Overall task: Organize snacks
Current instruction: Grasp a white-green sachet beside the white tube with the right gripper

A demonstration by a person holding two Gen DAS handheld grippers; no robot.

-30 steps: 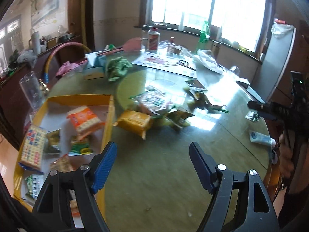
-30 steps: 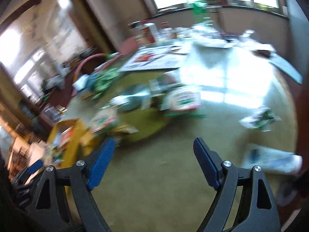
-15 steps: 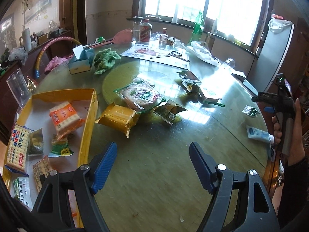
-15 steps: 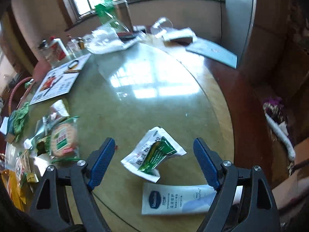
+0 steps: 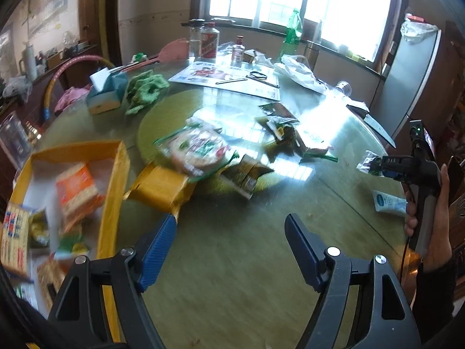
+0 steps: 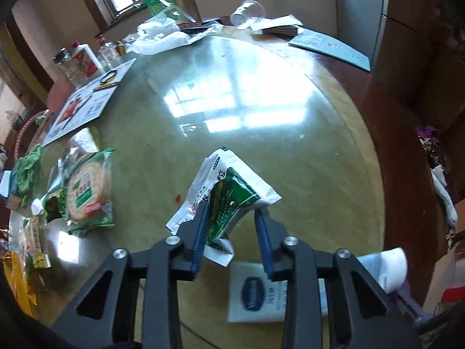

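A round glass table fills both views, its far side at 12 o'clock largely bare. At 9 o'clock the yellow tray of snacks blurs, cut off by the frame. The left gripper hangs wide open, holding nothing, over bare glass. The right gripper pinches a crumpled green-white packet, partly hiding a tube at 6 o'clock.

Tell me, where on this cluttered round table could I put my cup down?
Bare glass lies in front of the left tool, between the yellow cardboard tray and the white tube with a blue logo. A second free patch is the sunlit stretch beyond the green-and-white snack packet held in the right tool. The middle, around the round cracker pack, is crowded.
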